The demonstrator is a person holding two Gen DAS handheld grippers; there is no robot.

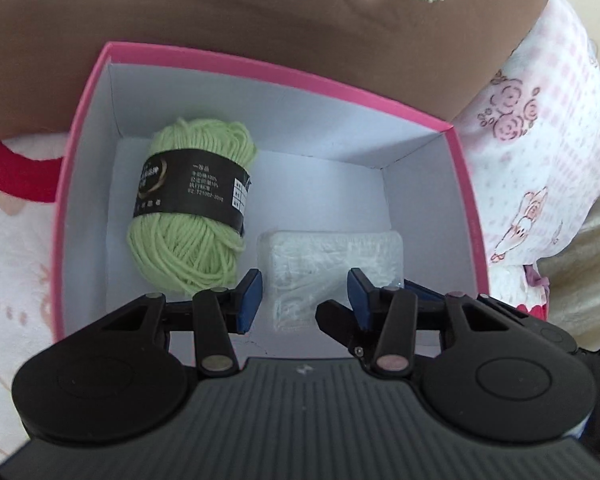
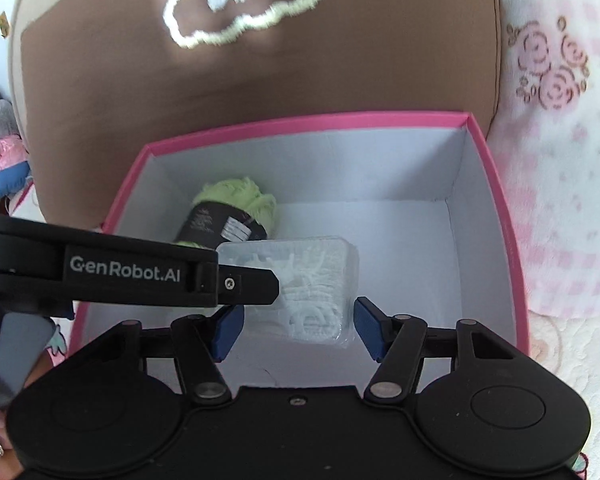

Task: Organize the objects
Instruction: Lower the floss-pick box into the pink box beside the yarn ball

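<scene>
A pink box (image 1: pixel 284 69) with a white inside holds a green yarn ball (image 1: pixel 188 204) with a dark label at its left and a clear plastic case of white picks (image 1: pixel 332 264) at its near right. My left gripper (image 1: pixel 304 300) is open, its blue pads on either side of the case's near end, just above it. In the right wrist view the box (image 2: pixel 300 122), the yarn (image 2: pixel 236 216) and the case (image 2: pixel 320 292) show again. My right gripper (image 2: pixel 296 326) is open over the case. The left gripper's finger (image 2: pixel 248 282) reaches in from the left.
The box rests on a pink and white patterned blanket (image 1: pixel 540 152). A brown cushion (image 1: pixel 260 12) with a yellow-green looped trim lies right behind the box. Soft toys (image 2: pixel 8 148) lie at the far left.
</scene>
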